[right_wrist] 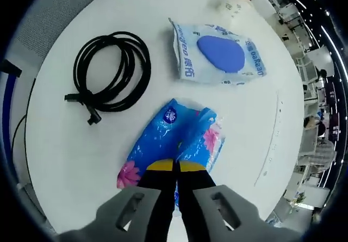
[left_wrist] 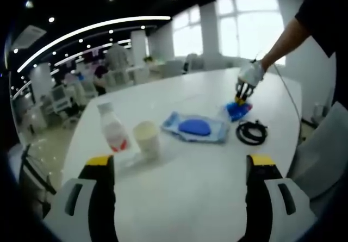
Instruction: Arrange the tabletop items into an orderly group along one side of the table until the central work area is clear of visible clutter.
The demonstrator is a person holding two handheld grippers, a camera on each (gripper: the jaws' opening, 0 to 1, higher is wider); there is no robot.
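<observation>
In the left gripper view, the left gripper (left_wrist: pixel 179 168) hangs with jaws apart near the table (left_wrist: pixel 206 198) edge, short of the bottle (left_wrist: pixel 113 129) and paper cup (left_wrist: pixel 147 138). In the right gripper view, the right gripper (right_wrist: pixel 175 166) is clamped on the blue tissue pack (right_wrist: pixel 168 138) between the coiled black cable (right_wrist: pixel 111 70) and wet-wipes pack (right_wrist: pixel 217 54); the thin, slippery wrapper could slide free if dragged.

your left gripper view sits low at the near edge of the table (left_wrist: pixel 206 198), looking level across it toward the windows, well back from the things. your right gripper view hangs close above the table (right_wrist: pixel 65 160), tilted down onto the blue packet (right_wrist: pixel 168 138). both views share the wipes pack (left_wrist: pixel 196 128) (right_wrist: pixel 220 54), the black cable (left_wrist: pixel 251 131) (right_wrist: pixel 111 70), the paper cup (left_wrist: pixel 147 138) (right_wrist: pixel 232 4), and the blue packet (left_wrist: pixel 238 110).
</observation>
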